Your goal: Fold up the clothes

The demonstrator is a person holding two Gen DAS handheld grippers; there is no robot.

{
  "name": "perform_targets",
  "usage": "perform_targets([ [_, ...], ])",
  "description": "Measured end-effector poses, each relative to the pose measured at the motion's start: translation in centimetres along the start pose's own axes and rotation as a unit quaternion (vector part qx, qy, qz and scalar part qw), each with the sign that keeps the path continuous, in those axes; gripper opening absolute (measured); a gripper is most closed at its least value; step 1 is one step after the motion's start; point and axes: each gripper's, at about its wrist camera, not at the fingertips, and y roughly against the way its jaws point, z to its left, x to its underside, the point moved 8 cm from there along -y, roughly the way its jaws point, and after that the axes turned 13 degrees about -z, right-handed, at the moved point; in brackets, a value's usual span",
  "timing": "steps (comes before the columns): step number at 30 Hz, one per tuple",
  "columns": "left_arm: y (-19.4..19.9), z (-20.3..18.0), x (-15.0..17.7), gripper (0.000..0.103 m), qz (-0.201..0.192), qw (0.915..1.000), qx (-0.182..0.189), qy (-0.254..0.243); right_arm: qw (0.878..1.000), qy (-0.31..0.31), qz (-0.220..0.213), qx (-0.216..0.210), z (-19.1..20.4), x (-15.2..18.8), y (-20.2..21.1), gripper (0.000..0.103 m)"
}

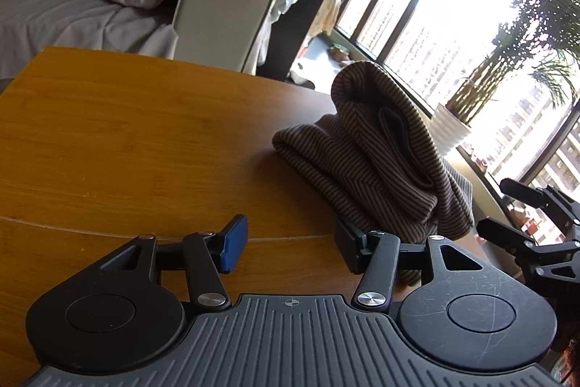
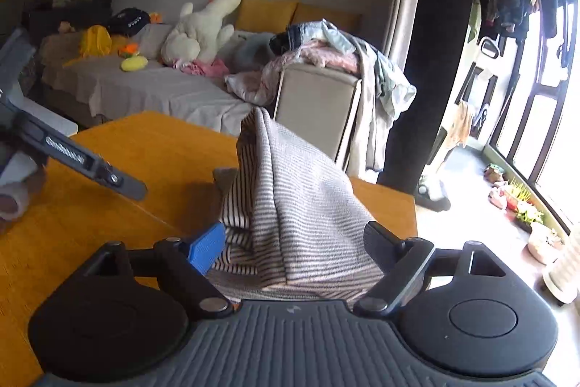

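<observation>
striped garment's point(image 2: 290, 191) lower edge behind claw point(image 2: 293, 252)

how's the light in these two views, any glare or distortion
Left wrist view: the tall window is blown out white, leaving the brown striped knit garment backlit and dim. Right wrist view: softer, even light on it; fisheye bends the edges of both.

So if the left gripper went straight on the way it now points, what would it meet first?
Probably the bare wooden table: nothing lies between the left gripper fingers, and the striped garment sits off to the right, though depth is unclear.
</observation>
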Motion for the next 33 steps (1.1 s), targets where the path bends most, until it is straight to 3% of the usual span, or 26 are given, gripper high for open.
perform_targets([
  [2,-1.1,-0.7,-0.1,0.046,0.003,1.0000,0.003,0.001,1.000,0.011,-0.010,-0.009,1.3,-0.5,-1.1,0.085],
  [8,-1.4,-0.5,-0.5,0.045,0.003,1.0000,-0.006,-0.001,0.994,0.107,0.003,0.008,4.5,1.3,-7.5,0.084],
  [9,-1.3,-0.2,-0.5,0.046,0.003,1.0000,-0.009,-0.001,0.996,0.092,0.015,0.001,4.4,1.6,-8.5,0.078],
  [10,-1.0,0.2,-0.5,0.046,0.004,0.9999,-0.012,0.002,0.997,0.067,0.029,-0.007,4.1,2.0,-9.2,0.064],
  [12,-0.4,0.9,-0.6,0.046,0.002,0.9998,-0.015,0.010,0.999,0.023,0.037,-0.022,3.8,2.4,-9.4,0.063],
  [21,1.5,0.4,1.0,0.046,0.008,0.9995,0.012,0.027,0.993,-0.006,0.057,-0.108,6.2,3.0,-1.9,0.061],
  [23,1.8,-0.4,1.7,0.046,0.016,0.9992,0.025,0.028,0.993,0.021,0.048,-0.105,6.9,3.1,-0.2,0.058],
  [24,1.9,-0.8,2.1,0.046,0.021,0.9987,0.035,0.031,0.994,0.027,0.040,-0.095,7.0,3.2,0.3,0.055],
  [26,2.1,-1.6,2.7,0.046,0.031,0.9974,0.054,0.037,0.997,0.015,0.024,-0.078,6.4,2.7,1.0,0.033],
  [28,2.2,-2.5,3.4,0.046,0.041,0.9954,0.074,0.043,0.997,-0.023,0.011,-0.069,5.0,1.4,1.2,0.026],
  [33,1.4,-4.6,4.1,0.039,0.068,0.9877,0.127,0.060,0.989,-0.118,-0.019,-0.088,2.3,-3.1,1.9,0.022],
])
